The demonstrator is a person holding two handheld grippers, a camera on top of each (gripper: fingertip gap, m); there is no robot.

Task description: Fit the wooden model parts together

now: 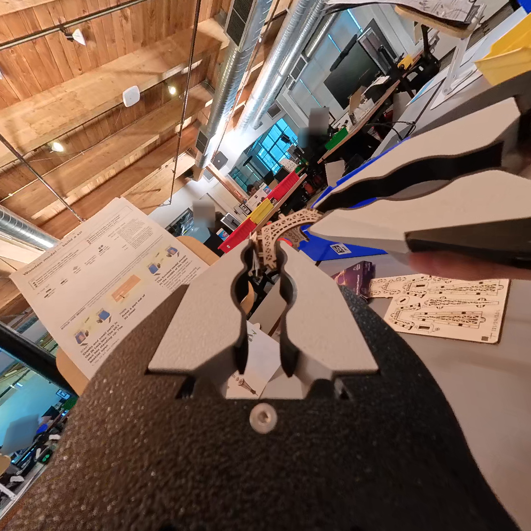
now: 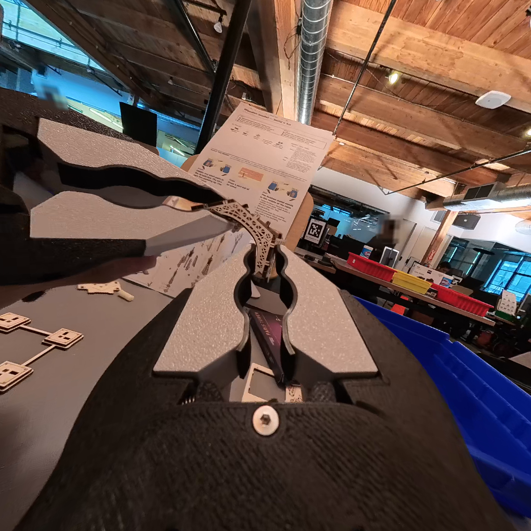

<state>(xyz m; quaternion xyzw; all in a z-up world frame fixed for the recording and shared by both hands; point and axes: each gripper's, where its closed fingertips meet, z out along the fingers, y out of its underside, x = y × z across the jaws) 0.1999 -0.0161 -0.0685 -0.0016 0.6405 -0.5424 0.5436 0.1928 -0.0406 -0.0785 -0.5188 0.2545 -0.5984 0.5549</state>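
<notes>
Wooden lattice piece [image 1: 283, 230], raised above tabletop [image 1: 431, 388]: one end pinched in left gripper [image 1: 265, 247], other end pinched in right gripper [image 2: 265, 253]. Punched wooden sheet [image 1: 448, 307] flat on tabletop.

Both wide-angle views are bright and evenly lit by ceiling spotlights [image 1: 171, 89] and blue daylight from windows [image 2: 514, 275] (at three o'clock), straight beams bowing toward the edges, nearest gripper bodies soft, a fingertip [image 1: 459, 267] blurred.
</notes>
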